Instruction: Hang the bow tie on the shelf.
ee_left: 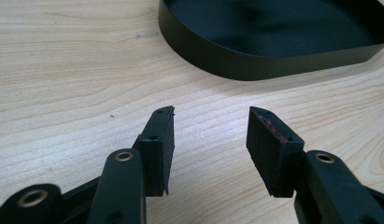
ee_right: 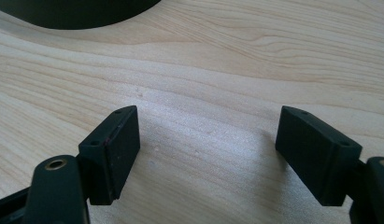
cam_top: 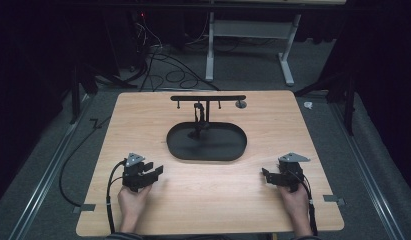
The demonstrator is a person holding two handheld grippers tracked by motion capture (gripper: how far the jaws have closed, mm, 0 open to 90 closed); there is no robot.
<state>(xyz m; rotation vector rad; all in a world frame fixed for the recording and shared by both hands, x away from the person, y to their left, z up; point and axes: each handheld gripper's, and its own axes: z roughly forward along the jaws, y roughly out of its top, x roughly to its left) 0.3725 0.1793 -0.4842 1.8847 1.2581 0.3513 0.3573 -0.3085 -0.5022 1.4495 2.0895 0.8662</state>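
We hold both grippers, left (cam_top: 155,172) and right (cam_top: 266,175), open and empty near the tray (cam_top: 178,150); its stand (cam_top: 207,100), perhaps holding something, looks untouched.

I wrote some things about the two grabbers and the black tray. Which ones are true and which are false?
1. The left gripper holds nothing. True.
2. The black tray sits on the floor. False: it sits on the wooden table.
3. The right gripper has its jaws shut tight. False: they stand wide apart.
4. A stand with a crossbar rises from the tray. True.
5. Both grippers are inside the tray. False: they rest on the table, short of it.
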